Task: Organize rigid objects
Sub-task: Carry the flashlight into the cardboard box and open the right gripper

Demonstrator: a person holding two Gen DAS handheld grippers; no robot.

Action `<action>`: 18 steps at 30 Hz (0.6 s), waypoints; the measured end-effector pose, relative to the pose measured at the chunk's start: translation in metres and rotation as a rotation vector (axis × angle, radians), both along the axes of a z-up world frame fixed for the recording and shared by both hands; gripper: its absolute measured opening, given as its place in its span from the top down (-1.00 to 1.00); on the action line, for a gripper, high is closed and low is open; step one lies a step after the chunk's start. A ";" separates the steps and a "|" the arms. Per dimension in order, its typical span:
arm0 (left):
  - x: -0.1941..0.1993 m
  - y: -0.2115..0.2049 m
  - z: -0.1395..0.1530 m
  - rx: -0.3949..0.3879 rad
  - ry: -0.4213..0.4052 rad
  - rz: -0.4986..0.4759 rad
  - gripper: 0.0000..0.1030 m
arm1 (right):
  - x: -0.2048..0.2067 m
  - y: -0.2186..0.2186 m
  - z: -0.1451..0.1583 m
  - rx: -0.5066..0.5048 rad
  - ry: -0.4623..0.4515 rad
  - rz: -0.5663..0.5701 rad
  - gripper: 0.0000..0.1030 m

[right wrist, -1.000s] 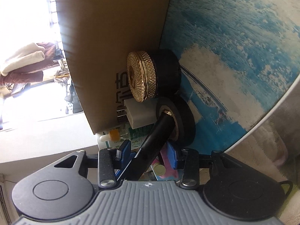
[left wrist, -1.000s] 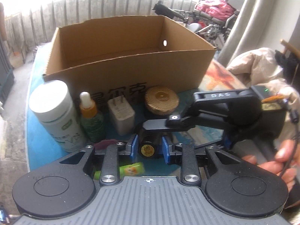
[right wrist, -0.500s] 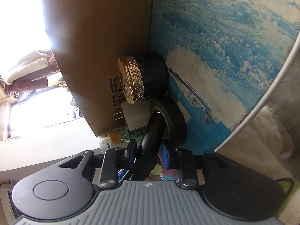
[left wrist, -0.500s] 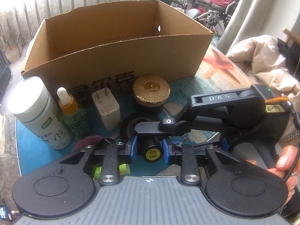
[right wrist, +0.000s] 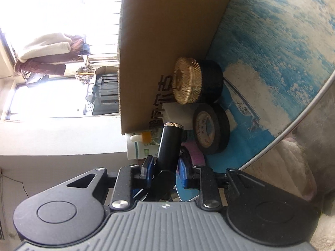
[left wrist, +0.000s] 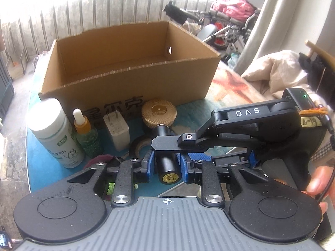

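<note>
Cardboard box (left wrist: pixel 134 71): open, empty, on blue table (left wrist: pixel 37 163) | Row of 5 items in front: white bottle (left wrist: pixel 55 133), dropper bottle (left wrist: pixel 85 135), plug (left wrist: pixel 116 130), gold-lidded jar (left wrist: pixel 159 114), tape roll (right wrist: pixel 211 131) | Black tube (left wrist: pixel 168 163): pinched by both left gripper (left wrist: pixel 166 163) and right gripper (right wrist: pixel 166 167), right jaws just closing | Risk: opposing pulls could twist the tube loose onto the row.

Before the box (left wrist: pixel 134 83) stand bottle (left wrist: pixel 55 133), dropper (left wrist: pixel 85 133), charger (left wrist: pixel 116 130) and jar (left wrist: pixel 159 114) (left to right).
</note>
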State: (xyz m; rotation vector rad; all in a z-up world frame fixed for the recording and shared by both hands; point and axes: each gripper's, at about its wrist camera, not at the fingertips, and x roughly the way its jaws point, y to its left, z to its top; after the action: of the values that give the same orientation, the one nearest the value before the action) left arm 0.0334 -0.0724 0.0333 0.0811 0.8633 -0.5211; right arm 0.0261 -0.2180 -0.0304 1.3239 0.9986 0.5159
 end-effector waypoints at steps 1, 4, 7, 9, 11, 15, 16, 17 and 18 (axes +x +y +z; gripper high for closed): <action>-0.003 0.001 0.005 -0.009 -0.017 0.000 0.53 | -0.002 -0.001 0.009 -0.021 -0.031 0.005 0.47; -0.007 0.003 0.023 -0.035 -0.067 0.008 0.53 | -0.003 -0.002 0.040 -0.097 -0.134 0.022 0.48; -0.003 0.006 0.043 -0.057 -0.128 0.028 0.53 | 0.006 0.001 0.076 -0.177 -0.241 0.052 0.50; 0.006 0.007 0.056 -0.067 -0.166 0.052 0.52 | 0.022 0.006 0.099 -0.215 -0.301 0.079 0.51; 0.021 0.008 0.067 -0.075 -0.180 0.084 0.53 | 0.043 0.014 0.119 -0.244 -0.344 0.110 0.51; 0.066 0.012 0.080 -0.090 -0.162 0.146 0.52 | 0.096 0.033 0.143 -0.276 -0.358 0.179 0.52; 0.079 0.012 0.081 -0.091 -0.149 0.160 0.52 | 0.113 0.041 0.148 -0.291 -0.355 0.201 0.52; 0.092 0.015 0.079 -0.093 -0.124 0.179 0.52 | 0.127 0.046 0.150 -0.302 -0.343 0.216 0.52; 0.106 0.015 0.078 -0.094 -0.094 0.199 0.52 | 0.142 0.050 0.151 -0.319 -0.331 0.236 0.53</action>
State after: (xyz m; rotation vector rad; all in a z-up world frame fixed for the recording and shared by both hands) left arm 0.1391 -0.0573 0.1109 -0.0658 0.7451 -0.3674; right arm 0.1679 -0.1682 0.1209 0.8103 0.9187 0.6971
